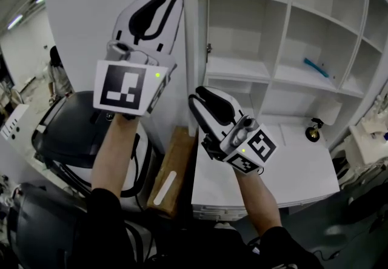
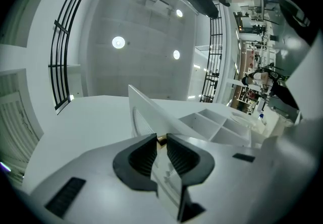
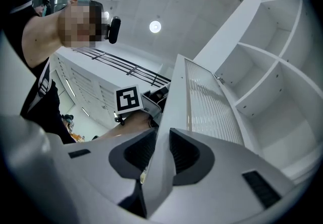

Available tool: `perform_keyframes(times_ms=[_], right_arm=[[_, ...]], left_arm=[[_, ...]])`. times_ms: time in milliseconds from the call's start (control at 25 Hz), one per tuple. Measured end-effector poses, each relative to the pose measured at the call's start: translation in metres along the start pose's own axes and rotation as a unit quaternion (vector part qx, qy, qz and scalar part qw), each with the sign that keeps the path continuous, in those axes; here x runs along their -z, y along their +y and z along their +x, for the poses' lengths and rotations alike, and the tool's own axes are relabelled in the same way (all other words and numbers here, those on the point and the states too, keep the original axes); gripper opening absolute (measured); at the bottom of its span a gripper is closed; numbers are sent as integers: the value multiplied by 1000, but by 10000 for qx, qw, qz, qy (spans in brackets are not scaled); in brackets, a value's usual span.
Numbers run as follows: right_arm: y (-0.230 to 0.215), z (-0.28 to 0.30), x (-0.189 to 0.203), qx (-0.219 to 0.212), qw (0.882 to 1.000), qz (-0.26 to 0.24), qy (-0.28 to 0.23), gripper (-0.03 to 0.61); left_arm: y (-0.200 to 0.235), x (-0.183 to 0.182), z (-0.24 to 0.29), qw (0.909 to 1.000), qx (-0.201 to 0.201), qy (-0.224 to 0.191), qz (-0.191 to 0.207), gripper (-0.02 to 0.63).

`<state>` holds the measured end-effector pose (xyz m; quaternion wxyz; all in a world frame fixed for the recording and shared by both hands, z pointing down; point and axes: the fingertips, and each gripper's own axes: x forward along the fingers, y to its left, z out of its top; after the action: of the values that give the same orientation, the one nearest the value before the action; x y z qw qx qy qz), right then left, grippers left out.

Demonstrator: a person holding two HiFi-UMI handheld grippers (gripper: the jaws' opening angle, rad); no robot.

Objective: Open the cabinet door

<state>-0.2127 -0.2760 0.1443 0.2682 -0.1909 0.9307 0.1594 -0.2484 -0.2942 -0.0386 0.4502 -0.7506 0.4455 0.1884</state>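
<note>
1. I count two: the left hand-held gripper (image 2: 160, 140) and the right hand-held gripper (image 3: 162, 140), both clamped on the edge of the one cabinet door (image 1: 85, 7).
2. The door is plain white and stands open, left of the shelves (image 1: 291, 49).

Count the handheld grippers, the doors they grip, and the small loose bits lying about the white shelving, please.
Grippers: 2, the left gripper and the right gripper, both clamped on the cabinet door.
Cabinet door: 1.
Loose things: 2, a blue stick on a shelf and a small dark object on the counter.
Total: 5.
</note>
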Motion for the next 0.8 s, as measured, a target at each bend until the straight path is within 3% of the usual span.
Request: perform_keyframes(times_ms=[320, 560, 800], right_arm=[[3, -3, -3, 206, 9987, -408, 243, 86], [7, -11, -8, 377, 9971, -576, 334, 36], [1, -29, -16, 503, 9951, -691, 493, 32]], left_arm=[[-4, -2, -12, 9996, -7, -181, -233, 32], [-11, 6, -31, 9986, -159, -113, -483, 20], [-22, 15, -53, 9975, -403, 137, -566, 18]])
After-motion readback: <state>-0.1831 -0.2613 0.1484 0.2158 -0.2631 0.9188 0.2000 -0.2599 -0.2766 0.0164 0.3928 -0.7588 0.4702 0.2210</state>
